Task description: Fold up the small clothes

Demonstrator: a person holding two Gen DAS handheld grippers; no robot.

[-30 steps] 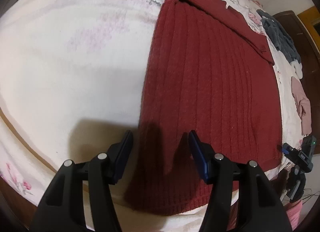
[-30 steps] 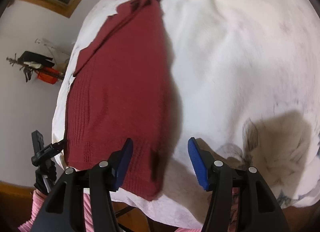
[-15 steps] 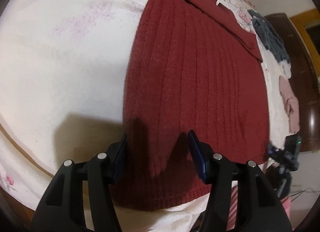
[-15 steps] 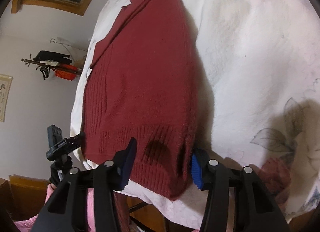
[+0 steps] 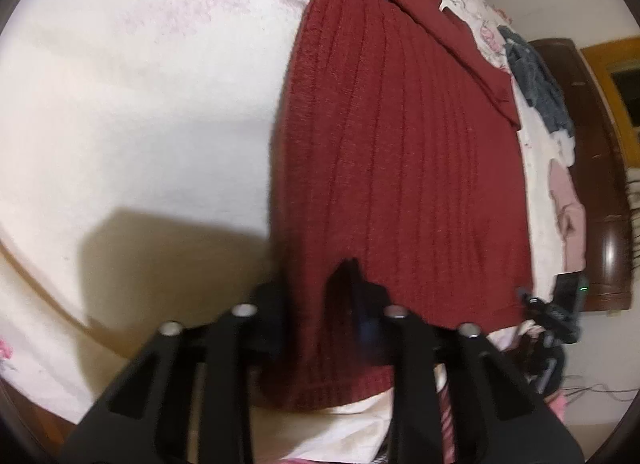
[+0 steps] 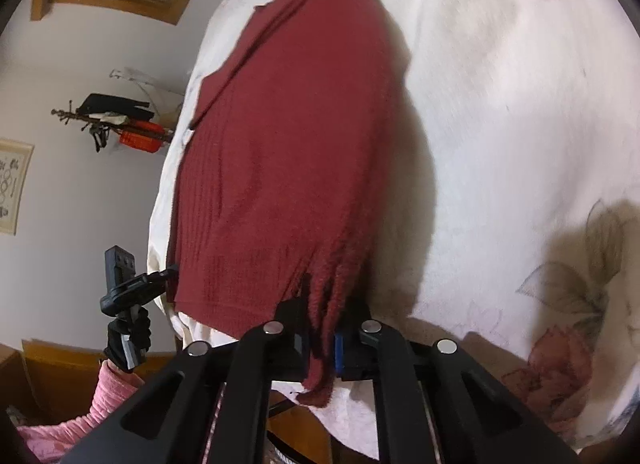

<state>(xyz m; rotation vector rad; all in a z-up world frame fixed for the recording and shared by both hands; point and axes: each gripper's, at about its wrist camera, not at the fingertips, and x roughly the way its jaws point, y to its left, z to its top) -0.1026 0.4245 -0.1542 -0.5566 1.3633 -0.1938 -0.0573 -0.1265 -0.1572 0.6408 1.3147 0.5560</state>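
A dark red ribbed knit sweater (image 5: 400, 144) lies flat on a white floral bedsheet (image 5: 140, 104), its hem toward me and its collar far away. My left gripper (image 5: 320, 304) sits at the hem's left corner, jaws drawn in with the cloth between them; the image is blurred there. In the right wrist view the same sweater (image 6: 288, 144) stretches away, and my right gripper (image 6: 320, 328) is shut on the hem's right corner. The knit bunches into folds between its blue pads and hangs a little below them over the bedsheet (image 6: 500, 104).
Grey clothes (image 5: 536, 84) and a pink garment (image 5: 568, 208) lie by the dark wooden headboard (image 5: 600, 184). A black clamp mount (image 6: 124, 296) stands at the bed's edge above a pink sleeve (image 6: 112, 396). A wall rack (image 6: 116, 120) hangs beyond.
Both grippers moved forward onto the sweater's hem and their jaws closed from wide open. The right corner is now pinched and bunched; the left jaws have narrowed around the left corner.
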